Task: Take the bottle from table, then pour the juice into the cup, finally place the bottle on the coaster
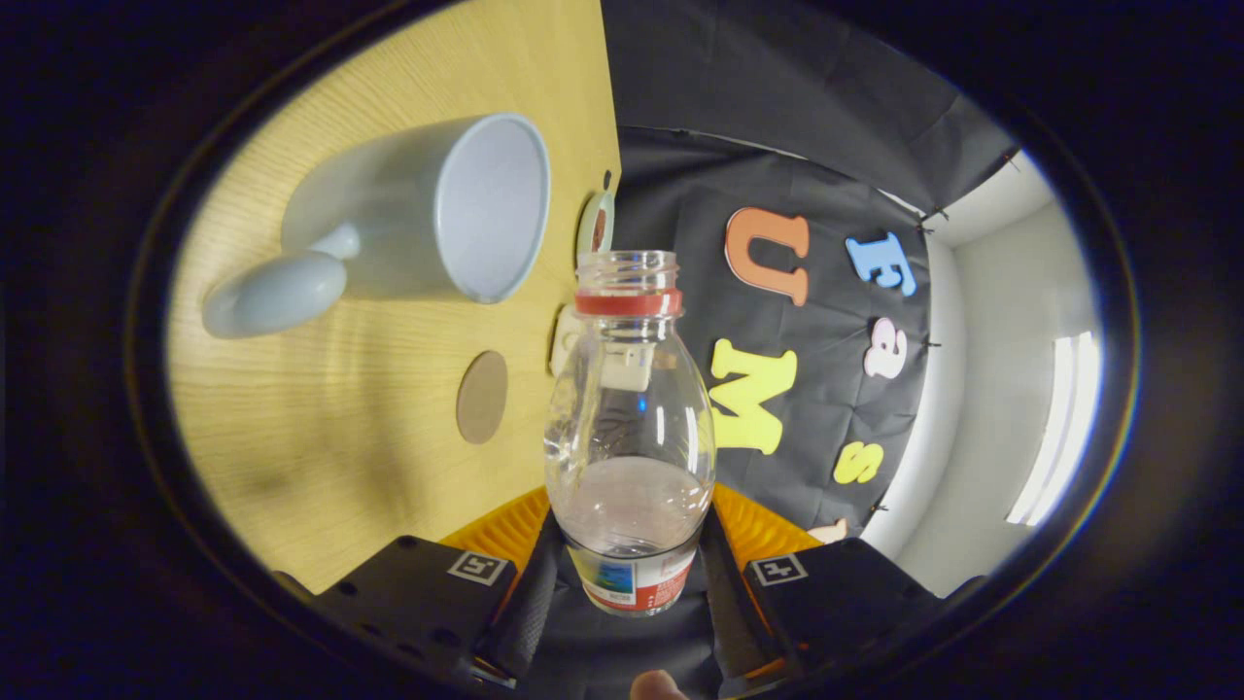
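Clamping the uncapped bottle (630, 437) between both fingers, the gripper (630, 583) held it rolled sideways with its mouth just short of the cup (428, 219), needing more tilt right over that rim.

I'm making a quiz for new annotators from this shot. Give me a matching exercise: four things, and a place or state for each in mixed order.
Things:
1. bottle
2. mug
3. coaster
4. gripper

States:
A. bare round disc on the table
B. uncapped, red ring at its neck
C. jaws shut on the bottle
D. white, its mouth faces the bottle's neck

Pairs: 1-B, 2-D, 3-A, 4-C
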Available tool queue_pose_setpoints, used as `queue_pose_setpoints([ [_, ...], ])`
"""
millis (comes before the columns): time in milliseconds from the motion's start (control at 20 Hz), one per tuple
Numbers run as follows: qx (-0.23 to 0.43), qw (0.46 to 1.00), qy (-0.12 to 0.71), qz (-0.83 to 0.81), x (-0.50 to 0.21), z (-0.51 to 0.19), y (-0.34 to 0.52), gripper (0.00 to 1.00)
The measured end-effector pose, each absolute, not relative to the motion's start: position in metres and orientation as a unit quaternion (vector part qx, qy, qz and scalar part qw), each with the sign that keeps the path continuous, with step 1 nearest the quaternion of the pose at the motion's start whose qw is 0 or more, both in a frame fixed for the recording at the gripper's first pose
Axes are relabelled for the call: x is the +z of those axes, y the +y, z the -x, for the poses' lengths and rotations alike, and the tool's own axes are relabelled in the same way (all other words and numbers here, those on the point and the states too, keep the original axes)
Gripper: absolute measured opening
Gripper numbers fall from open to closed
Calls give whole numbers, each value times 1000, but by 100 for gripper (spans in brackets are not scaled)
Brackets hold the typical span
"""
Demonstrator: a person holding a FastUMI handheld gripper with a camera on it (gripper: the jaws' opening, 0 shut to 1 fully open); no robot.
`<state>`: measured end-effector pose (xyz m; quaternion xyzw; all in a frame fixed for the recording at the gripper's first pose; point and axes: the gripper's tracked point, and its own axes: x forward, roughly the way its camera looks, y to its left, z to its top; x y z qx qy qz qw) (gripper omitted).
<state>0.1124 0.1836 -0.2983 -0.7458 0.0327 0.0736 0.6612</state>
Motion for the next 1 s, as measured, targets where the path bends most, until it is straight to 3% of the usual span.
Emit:
queue_pose_setpoints([
  [1000,65,633,21,771,-280,-109,187,76],
])
